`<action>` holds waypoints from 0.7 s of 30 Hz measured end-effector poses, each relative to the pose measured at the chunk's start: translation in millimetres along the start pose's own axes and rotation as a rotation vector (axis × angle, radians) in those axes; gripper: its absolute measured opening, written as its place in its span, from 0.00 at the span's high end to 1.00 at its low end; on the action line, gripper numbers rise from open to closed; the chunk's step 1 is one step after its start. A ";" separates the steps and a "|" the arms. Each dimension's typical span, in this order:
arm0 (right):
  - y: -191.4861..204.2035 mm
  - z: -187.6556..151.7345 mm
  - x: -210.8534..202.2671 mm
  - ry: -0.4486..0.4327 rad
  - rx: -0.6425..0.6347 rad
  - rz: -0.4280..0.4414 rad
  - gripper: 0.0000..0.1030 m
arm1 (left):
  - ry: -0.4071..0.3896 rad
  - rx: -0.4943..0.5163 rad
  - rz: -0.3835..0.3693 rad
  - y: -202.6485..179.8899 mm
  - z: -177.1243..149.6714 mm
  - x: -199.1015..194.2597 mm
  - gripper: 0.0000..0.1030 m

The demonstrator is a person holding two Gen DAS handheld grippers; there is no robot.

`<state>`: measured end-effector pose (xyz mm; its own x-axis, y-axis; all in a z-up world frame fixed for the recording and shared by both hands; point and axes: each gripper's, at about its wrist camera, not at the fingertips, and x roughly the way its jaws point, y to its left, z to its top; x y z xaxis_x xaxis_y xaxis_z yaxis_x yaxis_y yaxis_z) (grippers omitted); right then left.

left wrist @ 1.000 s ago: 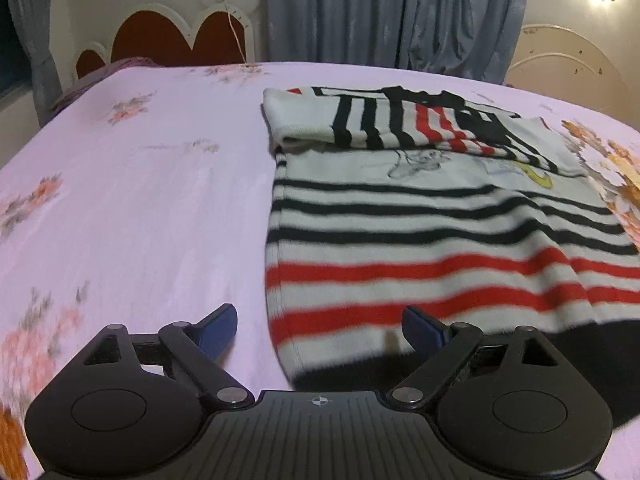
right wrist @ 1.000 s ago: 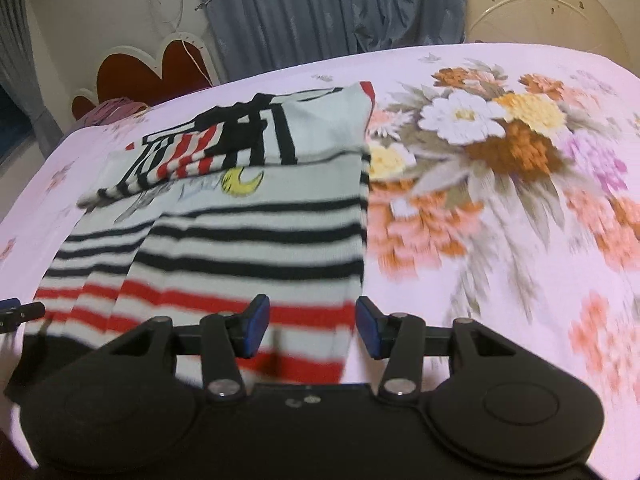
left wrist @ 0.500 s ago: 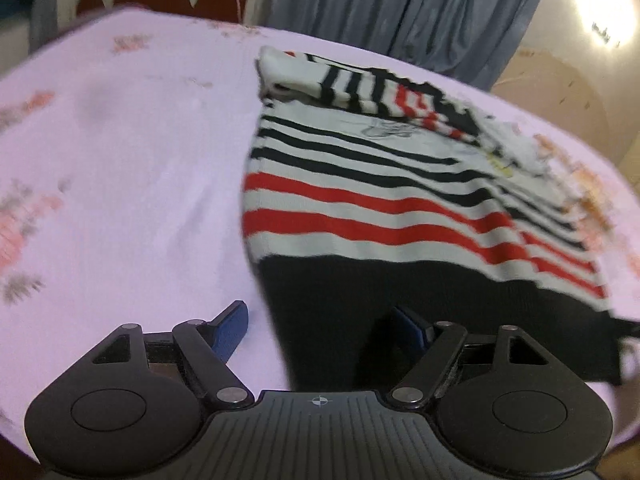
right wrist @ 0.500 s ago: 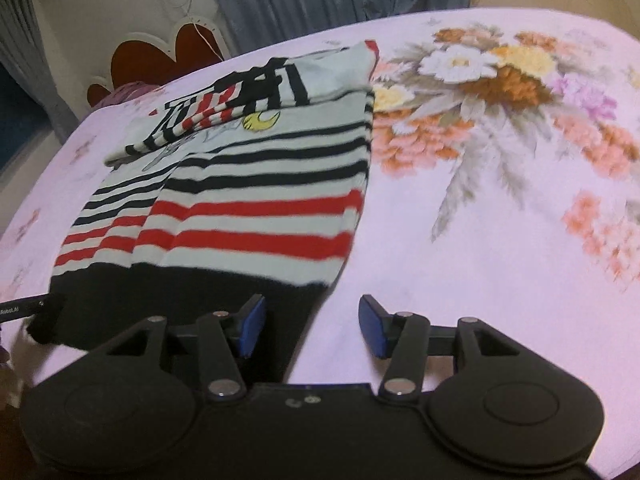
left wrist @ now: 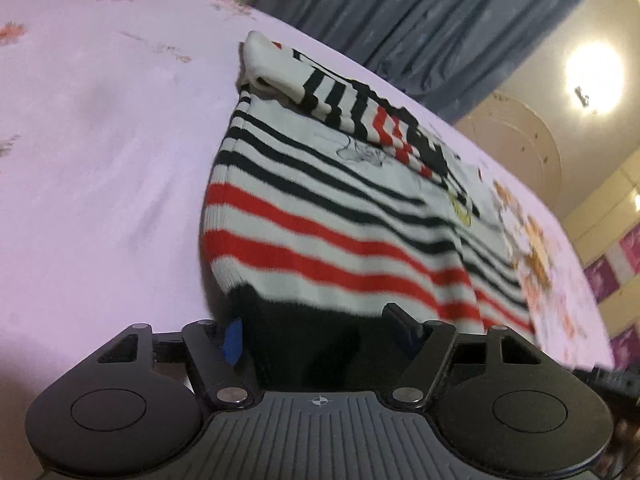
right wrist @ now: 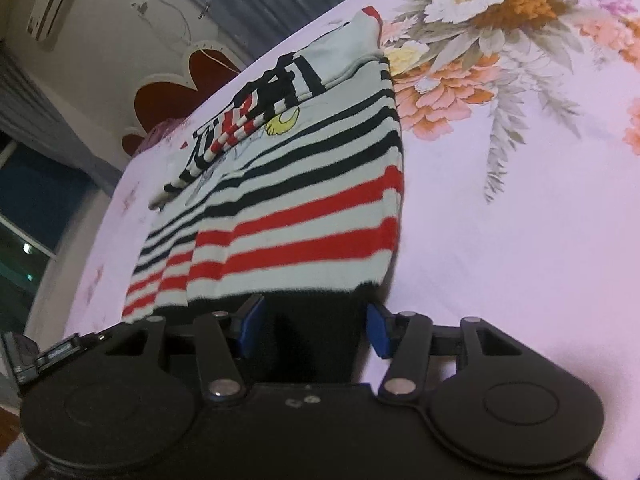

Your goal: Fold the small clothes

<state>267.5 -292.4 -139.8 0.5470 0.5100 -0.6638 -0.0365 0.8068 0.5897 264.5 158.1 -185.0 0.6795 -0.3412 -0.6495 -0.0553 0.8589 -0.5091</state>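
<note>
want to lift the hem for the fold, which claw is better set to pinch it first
Right, probably: the right claw has the black hem nearly filling the gap between its pads, corner included. The left claw also straddles the hem but stands wider; its jaws have just been closing.

A home bedroom: a bed (left wrist: 100,168) spread with a pink flowered sheet fills both views, a scalloped red headboard (right wrist: 176,92) stands upper left, grey-blue curtains (left wrist: 400,12) hang behind, and a wall air conditioner (right wrist: 52,0) sits top left.
</note>
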 end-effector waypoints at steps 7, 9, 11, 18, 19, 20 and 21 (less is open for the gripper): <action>-0.3 -12.0 -6.9 0.046 -0.043 0.043 0.52 | 0.022 -0.075 -0.069 17.0 -16.2 -6.5 0.65; -1.9 -12.5 -6.0 0.044 -0.037 0.046 0.55 | 0.020 -0.136 -0.076 27.6 -16.7 -5.9 0.74; -1.8 -9.3 -1.2 0.048 -0.028 0.046 0.61 | 0.019 -0.164 -0.082 32.5 -16.0 -1.9 0.78; 3.9 3.9 -0.3 0.025 -0.075 0.033 0.95 | -0.079 -0.175 -0.086 30.7 -8.5 -10.4 0.95; 3.3 9.1 -7.6 -0.001 -0.058 0.050 0.95 | -0.110 -0.189 -0.101 33.0 -4.5 -15.8 0.95; 3.9 15.3 -14.3 -0.026 -0.048 0.066 0.95 | -0.122 -0.195 -0.111 34.2 0.2 -17.3 0.95; 5.9 22.1 -18.1 -0.047 -0.050 0.072 0.95 | -0.120 -0.192 -0.117 34.6 6.1 -15.0 0.95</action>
<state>275.8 -303.4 -114.2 0.5803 0.5532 -0.5977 -0.1179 0.7833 0.6104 256.9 195.3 -189.4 0.7707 -0.3764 -0.5141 -0.1015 0.7240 -0.6823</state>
